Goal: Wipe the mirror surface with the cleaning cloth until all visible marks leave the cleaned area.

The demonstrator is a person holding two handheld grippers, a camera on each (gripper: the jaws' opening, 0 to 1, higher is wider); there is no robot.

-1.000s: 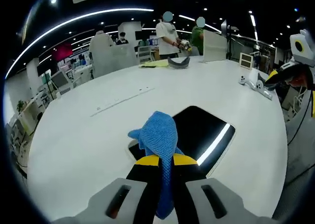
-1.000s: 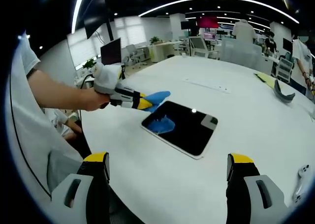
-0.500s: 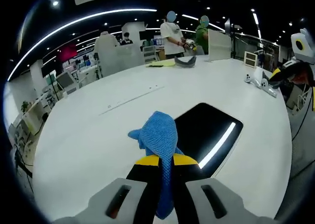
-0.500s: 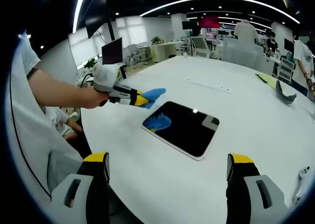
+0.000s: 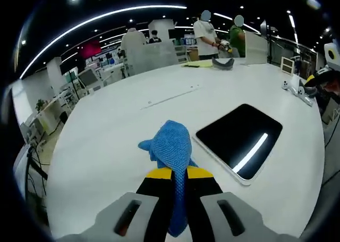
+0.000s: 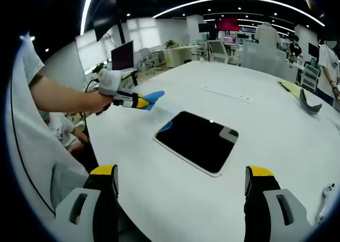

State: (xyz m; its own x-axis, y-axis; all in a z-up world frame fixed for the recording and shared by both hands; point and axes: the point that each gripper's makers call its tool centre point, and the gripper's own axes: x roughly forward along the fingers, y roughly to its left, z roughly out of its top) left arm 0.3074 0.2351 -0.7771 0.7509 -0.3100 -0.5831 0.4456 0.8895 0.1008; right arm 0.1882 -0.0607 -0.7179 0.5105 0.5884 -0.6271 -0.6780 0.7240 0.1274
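Cloth [image 5: 171,144] pinched in my left gripper [image 5: 178,174], jaws tight on it, blue bunch sticking out front. Mirror [image 5: 240,138] lies flat on the white table [image 5: 106,146], off to the right of the cloth and not touching it. From the right gripper view, the left gripper [image 6: 139,100] hovers beyond the mirror's [image 6: 197,140] far-left corner. My right gripper [image 6: 180,199] is spread wide, holding nothing. To wipe well, I judge I should lower the cloth flat onto the glass, press evenly, and sweep in overlapping passes, without shoving the mirror.
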